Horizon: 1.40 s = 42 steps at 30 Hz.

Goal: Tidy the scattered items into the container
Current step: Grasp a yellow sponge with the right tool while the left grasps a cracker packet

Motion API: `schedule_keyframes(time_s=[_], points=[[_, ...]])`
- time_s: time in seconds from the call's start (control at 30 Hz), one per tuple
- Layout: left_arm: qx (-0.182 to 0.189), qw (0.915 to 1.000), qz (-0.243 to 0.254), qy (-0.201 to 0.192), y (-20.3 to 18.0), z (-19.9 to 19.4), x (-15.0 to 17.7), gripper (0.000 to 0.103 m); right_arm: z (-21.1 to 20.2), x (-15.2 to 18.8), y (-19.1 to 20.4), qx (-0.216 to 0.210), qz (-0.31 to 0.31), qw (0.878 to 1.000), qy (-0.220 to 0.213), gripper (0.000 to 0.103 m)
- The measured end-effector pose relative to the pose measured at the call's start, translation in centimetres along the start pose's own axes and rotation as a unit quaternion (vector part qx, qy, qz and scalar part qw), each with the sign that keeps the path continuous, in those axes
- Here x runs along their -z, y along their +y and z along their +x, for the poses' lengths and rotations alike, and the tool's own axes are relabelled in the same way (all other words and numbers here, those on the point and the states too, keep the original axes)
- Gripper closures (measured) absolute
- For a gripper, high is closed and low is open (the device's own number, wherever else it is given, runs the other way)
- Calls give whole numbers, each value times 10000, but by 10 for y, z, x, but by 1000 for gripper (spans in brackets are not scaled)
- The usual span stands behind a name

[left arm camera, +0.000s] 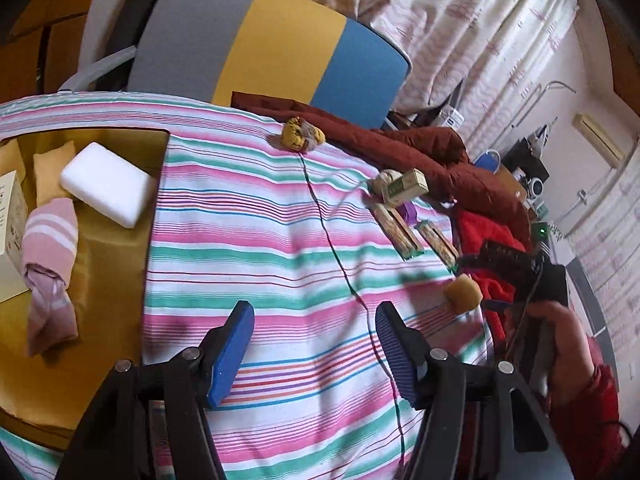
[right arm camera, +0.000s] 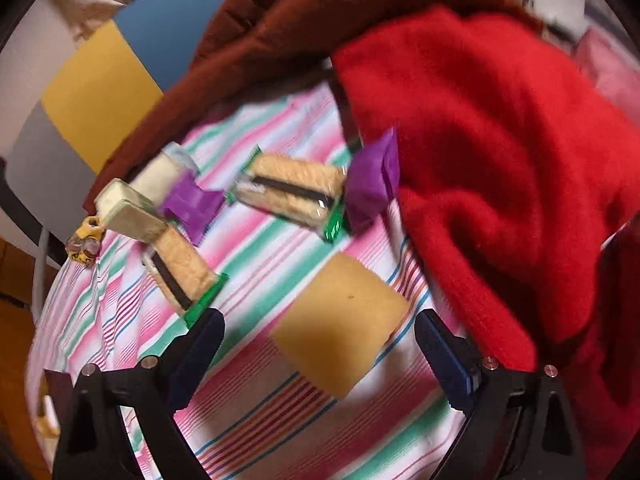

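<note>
Left gripper [left arm camera: 315, 346]: fingers wide apart, empty, above the striped cloth [left arm camera: 260, 240]. Right gripper [right arm camera: 320, 356]: fingers wide, flanking the yellow sponge [right arm camera: 340, 330], contact unclear.

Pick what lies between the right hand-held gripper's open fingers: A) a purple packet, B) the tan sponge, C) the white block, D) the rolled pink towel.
B: the tan sponge lies on the striped cloth between the open fingers of the right hand-held gripper.

Soft daylight; right view motion-blurred; fisheye warp, dark corners both.
</note>
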<state>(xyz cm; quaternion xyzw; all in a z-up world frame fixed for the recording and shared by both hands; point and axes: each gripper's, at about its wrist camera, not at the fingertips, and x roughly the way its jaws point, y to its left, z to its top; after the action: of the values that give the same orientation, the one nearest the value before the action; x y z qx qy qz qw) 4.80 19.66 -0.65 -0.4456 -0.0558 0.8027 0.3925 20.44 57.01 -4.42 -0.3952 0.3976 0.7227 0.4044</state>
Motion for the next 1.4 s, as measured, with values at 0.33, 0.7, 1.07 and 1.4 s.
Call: schedule_keyframes(time_s=[0.33, 0.7, 1.07, 1.4], points=[[-40, 9998, 56, 203, -10, 14, 2, 39, 23, -3, 6, -315, -266, 9990, 178, 39], [-182, 9970, 464, 586, -70, 81, -27, 39, 0, -1, 3, -1132, 0, 9928, -389, 40], [-517, 9887, 629, 1256, -148, 211, -67, 39, -17, -27, -21, -977, 486, 9871, -1174, 39], [-1037, 9815, 927, 1313, -166, 265, -80, 39, -10, -27, -22, -1043, 487, 9869, -1129, 39]])
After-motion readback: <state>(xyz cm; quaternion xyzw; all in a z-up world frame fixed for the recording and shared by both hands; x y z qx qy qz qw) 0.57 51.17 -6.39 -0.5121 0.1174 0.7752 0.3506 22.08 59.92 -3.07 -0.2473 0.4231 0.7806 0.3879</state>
